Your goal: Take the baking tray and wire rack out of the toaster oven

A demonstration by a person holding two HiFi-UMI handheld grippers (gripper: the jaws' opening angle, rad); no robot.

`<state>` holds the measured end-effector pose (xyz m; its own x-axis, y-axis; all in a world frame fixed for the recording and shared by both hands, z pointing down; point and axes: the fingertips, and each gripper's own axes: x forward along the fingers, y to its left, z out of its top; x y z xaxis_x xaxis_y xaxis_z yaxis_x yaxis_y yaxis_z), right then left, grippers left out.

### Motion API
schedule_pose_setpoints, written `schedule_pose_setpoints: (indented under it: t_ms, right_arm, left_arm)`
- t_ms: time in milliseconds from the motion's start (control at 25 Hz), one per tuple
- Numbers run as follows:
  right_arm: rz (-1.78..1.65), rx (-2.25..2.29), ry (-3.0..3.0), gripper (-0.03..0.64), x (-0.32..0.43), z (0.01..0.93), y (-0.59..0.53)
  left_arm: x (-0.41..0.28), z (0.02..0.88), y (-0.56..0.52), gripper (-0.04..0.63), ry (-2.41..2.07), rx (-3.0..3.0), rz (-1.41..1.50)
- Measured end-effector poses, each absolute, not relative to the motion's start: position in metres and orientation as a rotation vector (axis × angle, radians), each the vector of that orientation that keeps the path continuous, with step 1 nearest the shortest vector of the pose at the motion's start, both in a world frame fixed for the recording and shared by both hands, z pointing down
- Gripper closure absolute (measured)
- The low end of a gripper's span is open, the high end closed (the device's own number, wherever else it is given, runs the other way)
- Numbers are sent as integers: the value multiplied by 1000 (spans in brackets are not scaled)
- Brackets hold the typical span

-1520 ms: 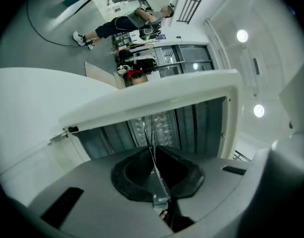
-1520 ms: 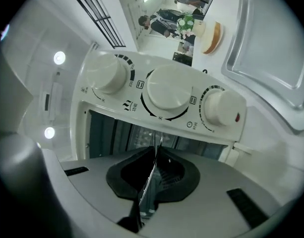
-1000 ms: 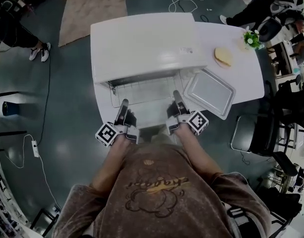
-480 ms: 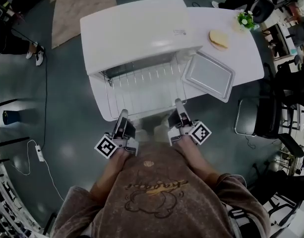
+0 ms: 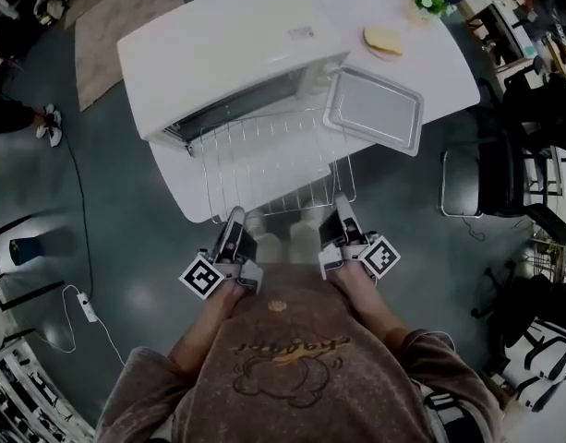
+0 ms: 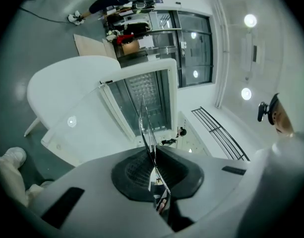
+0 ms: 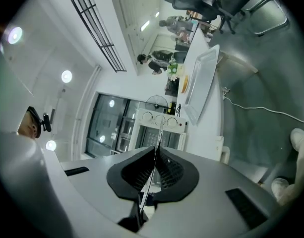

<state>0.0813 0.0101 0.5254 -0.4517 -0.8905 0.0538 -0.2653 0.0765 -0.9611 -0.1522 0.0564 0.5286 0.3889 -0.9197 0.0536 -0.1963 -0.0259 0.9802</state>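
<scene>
My left tongs (image 5: 234,216) and right tongs (image 5: 341,203) are clenched on the front bar of the silver wire rack (image 5: 273,160). The rack has slid further out of the white toaster oven (image 5: 218,53), toward frame bottom. The grey rectangular baking tray (image 5: 373,109) already lies on the white table (image 5: 449,72), upper right. I judge only final rack clearance remains.

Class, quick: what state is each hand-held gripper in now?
Left hand-held gripper: closed on the wire rack.
Right hand-held gripper: closed on the wire rack.

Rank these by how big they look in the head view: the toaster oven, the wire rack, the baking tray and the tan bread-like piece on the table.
1. toaster oven
2. wire rack, though it sits nearer the camera, which flatters it
3. baking tray
4. tan bread-like piece, clearly smallest
</scene>
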Motion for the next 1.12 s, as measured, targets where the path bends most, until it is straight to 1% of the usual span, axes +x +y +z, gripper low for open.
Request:
schedule_pose_setpoints:
  t_ms: [200, 440, 640, 880, 1120]
  right_arm:
    - [-1293, -1255, 1690, 607, 116, 520, 27]
    - [-1176, -1423, 1546, 607, 188, 526, 57]
    - [-1093, -1506, 1434, 607, 227, 525, 78]
    - [-1094, -1598, 1463, 606, 275, 531, 58]
    - [-1176, -1633, 1347, 606, 308, 558, 32]
  left_arm:
    - [-122, 528, 34, 586, -907, 1583, -705]
    - [-47, 533, 14, 586, -719, 1653, -571]
    - [2, 534, -1, 586, -588, 1682, -451]
    - [55, 539, -38, 586, -548, 1707, -365]
    - [88, 557, -74, 586, -574, 1708, -322]
